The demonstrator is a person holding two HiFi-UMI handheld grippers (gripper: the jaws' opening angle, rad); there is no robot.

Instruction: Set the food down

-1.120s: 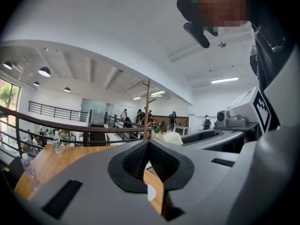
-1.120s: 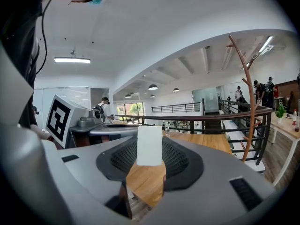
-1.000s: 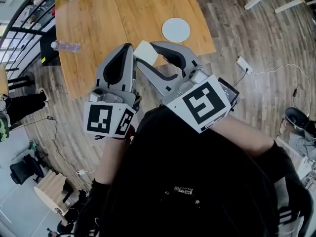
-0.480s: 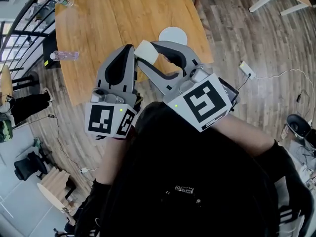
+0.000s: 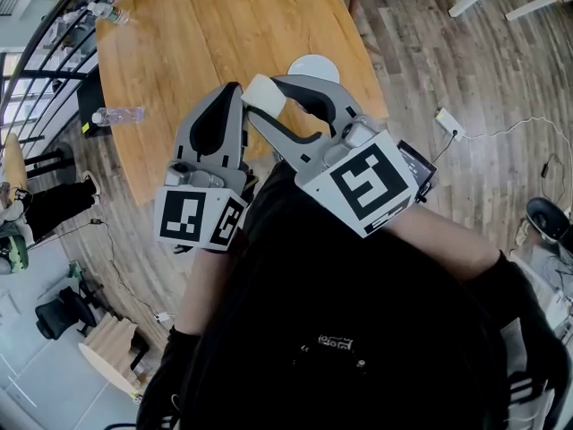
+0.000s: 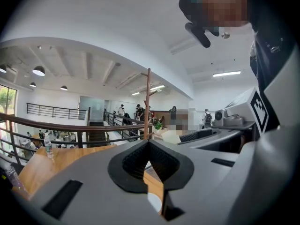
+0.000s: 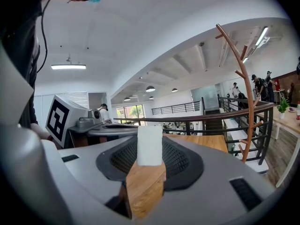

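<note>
A pale cream block of food (image 5: 262, 94) is pinched at the tips of my right gripper (image 5: 268, 104), which is shut on it, above the near edge of the wooden table (image 5: 206, 34). In the right gripper view the block (image 7: 150, 146) stands upright between the dark pads. A white plate (image 5: 311, 63) lies on the table just beyond the right gripper, partly hidden by its jaw. My left gripper (image 5: 235, 90) hangs close beside the right one. Its jaws meet at the tips with nothing between them (image 6: 148, 142).
A water bottle (image 5: 117, 115) lies near the table's left edge and another (image 5: 107, 12) at the far left corner. A black railing (image 5: 45, 43) runs along the left. A power strip (image 5: 448, 122) with cables lies on the floor at the right.
Both grippers have moved forward over the table with the block still held. The plate now sits closer to the right gripper and is partly hidden by its jaw.
</note>
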